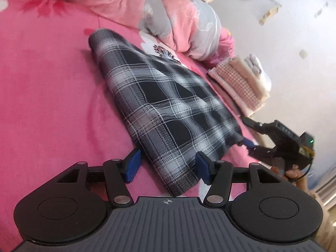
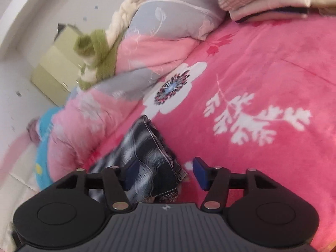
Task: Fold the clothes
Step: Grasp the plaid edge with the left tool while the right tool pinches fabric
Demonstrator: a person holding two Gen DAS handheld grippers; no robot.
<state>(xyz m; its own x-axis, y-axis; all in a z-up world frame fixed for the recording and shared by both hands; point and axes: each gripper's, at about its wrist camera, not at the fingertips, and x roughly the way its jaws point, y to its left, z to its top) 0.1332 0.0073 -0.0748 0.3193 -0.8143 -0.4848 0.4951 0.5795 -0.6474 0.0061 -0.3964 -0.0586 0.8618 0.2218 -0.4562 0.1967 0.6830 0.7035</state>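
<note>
**Plaid shirt half-folded, corners loose**

Plaid shirt [image 1: 168, 109] lay as a long folded strip on the pink bedsheet [image 1: 46, 88], running toward 11 o'clock. My left gripper [image 1: 168, 168] gaped wide around its near end, gripping nothing. My right gripper [image 2: 166, 173] was spread too, a corner lying loose between the jaws. Closing off-center could've dragged the layers apart.

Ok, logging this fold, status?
Left gripper open, right gripper open. Plaid garment folded on pink bedspread. Nothing in the way.
</note>
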